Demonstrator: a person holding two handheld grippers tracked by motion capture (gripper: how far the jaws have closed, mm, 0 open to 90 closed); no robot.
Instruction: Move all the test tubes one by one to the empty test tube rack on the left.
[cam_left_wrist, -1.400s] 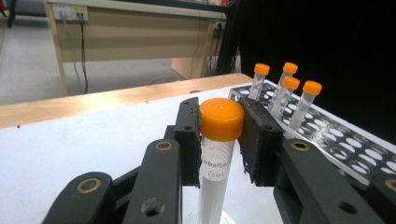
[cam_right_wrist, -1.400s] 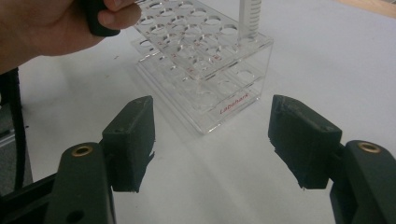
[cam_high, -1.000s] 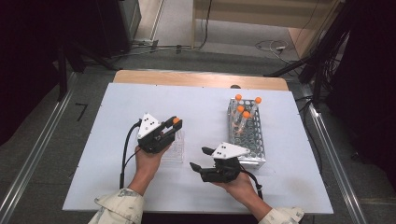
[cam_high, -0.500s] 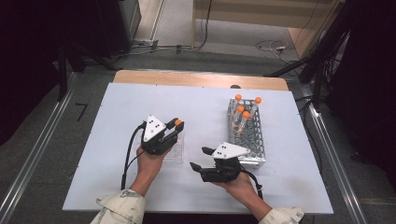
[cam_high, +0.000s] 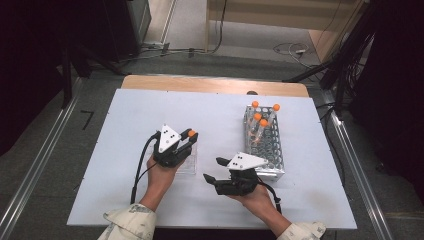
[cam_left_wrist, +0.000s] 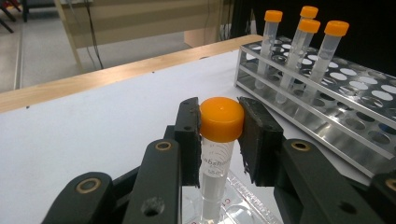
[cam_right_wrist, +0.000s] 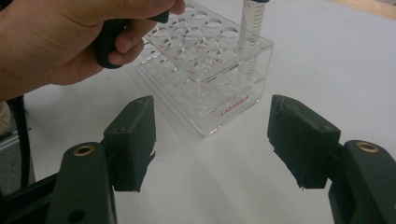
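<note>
Left gripper (cam_left_wrist: 219, 135) jaws pinch the orange-capped tube's (cam_left_wrist: 216, 163) cap over the clear rack (cam_right_wrist: 205, 70); light, slick plastic; right gripper (cam_right_wrist: 212, 140) jaws spread, steel rack (cam_high: 263, 142) at two o'clock.

Orange-capped clear plastic tubes (cam_left_wrist: 219, 140): five. Steel wire tube rack (cam_high: 267, 150): one. Clear acrylic tube rack (cam_right_wrist: 205, 74): one.

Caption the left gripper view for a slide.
Left gripper shut on an orange-capped tube standing in a clear rack, metal rack behind.

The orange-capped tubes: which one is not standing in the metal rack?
The tube held at its cap by the left gripper; it stands over the clear plastic rack, while four others stand in the metal rack.
</note>
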